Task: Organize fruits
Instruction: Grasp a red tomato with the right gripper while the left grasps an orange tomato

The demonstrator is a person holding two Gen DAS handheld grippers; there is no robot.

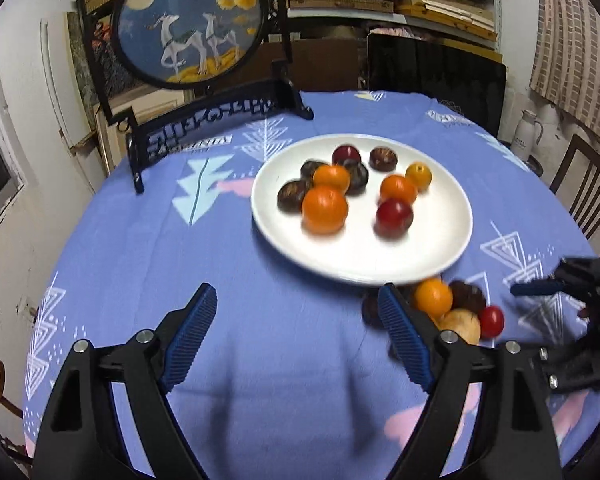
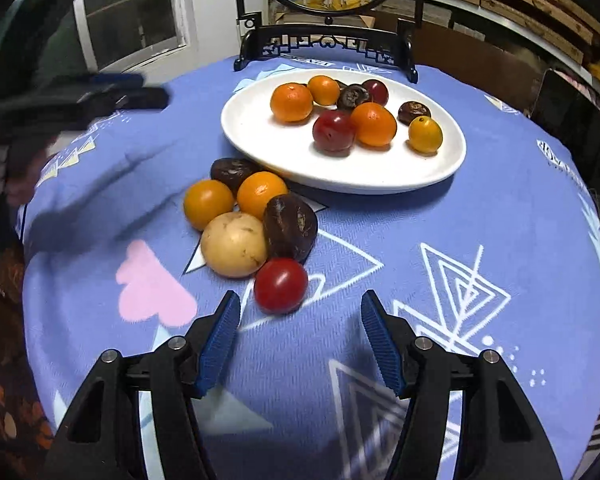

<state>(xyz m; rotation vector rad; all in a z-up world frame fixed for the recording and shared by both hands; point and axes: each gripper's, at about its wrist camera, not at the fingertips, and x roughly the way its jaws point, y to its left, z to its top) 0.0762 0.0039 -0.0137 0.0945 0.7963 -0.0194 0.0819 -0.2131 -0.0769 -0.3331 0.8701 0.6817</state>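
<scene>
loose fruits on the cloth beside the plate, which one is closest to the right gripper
The small red fruit, at the near end of the pile just ahead of the open right gripper; the rest lie behind it.

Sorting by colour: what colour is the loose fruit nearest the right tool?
Red, a small round fruit, clearest in the right wrist view.

The left gripper (image 1: pixel 296 334) and right gripper (image 2: pixel 300 340) each have 2 black plastic arms with triangular cut-outs. Ribbed blue pads (image 2: pixel 220 346) line the fingers. Silver pivot pins (image 1: pixel 145 336) join the links.
</scene>
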